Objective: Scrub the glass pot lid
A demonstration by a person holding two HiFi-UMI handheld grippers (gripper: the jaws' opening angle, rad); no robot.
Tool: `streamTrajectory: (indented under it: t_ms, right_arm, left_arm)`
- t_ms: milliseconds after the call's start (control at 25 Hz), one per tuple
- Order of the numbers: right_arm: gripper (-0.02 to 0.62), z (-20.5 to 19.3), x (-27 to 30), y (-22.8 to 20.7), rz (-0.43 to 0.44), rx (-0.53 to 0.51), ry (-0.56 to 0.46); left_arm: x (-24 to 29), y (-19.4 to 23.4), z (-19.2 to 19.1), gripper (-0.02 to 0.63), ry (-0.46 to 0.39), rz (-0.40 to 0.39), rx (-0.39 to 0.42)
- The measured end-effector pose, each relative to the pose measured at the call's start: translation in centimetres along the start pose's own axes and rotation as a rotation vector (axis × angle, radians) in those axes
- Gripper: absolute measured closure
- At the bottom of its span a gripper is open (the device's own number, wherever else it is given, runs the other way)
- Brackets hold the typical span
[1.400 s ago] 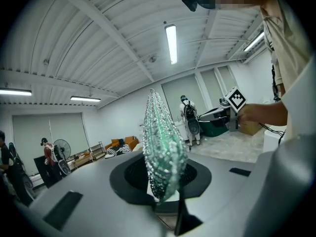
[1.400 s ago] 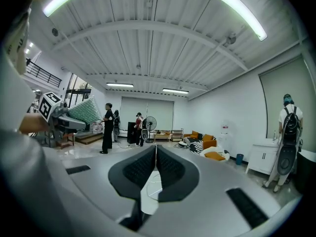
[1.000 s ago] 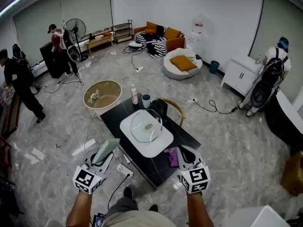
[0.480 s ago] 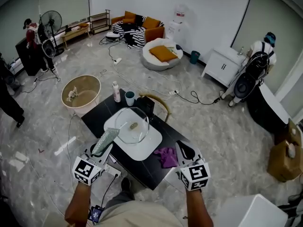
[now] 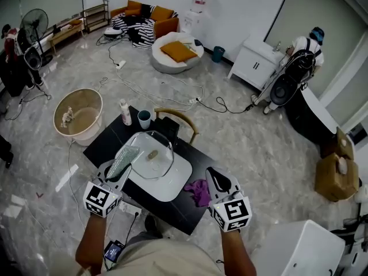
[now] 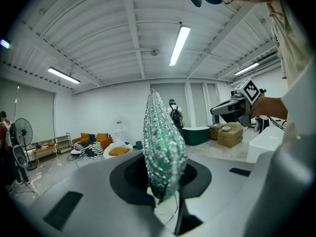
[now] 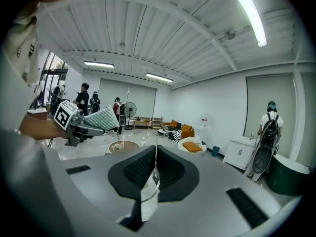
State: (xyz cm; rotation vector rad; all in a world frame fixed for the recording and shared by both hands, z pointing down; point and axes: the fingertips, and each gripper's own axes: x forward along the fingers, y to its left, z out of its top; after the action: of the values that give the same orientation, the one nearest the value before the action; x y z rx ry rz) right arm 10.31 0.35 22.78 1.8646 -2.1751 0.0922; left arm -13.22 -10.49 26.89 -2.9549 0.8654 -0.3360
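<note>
Glass pot lid [image 5: 150,154] lies knob-up on the white tray [image 5: 175,184] on the black table [image 5: 102,144], just left of frame centre. It is roughly round, so no long axis shows, and its dome faces the ceiling. Scrubbing looks not yet begun: no suds or smears show. The left gripper [image 5: 115,176] is clamped on a green sponge [image 5: 125,158] whose length slants up-right to the lid's left rim — contact cannot be told. The right gripper [image 5: 216,181] hovers lower right, jaws together on nothing, beside a purple cloth [image 5: 200,192]
</note>
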Motion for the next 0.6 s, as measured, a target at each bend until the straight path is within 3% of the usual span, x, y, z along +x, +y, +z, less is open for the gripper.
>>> streamTrajectory:
  t_ms: [320, 600]
  right_arm:
    - [0.571, 0.2, 3.8, 2.6, -0.014, -0.019, 0.037]
    - [0.571, -1.0, 6.7, 2.6, 0.02, -0.021, 0.067]
  left_arm:
    - [3.5, 4.6, -3.2, 0.52, 0.013, -0.054, -0.023]
    - [5.1, 7.4, -6.5, 0.519, 0.065, -0.007, -0.078]
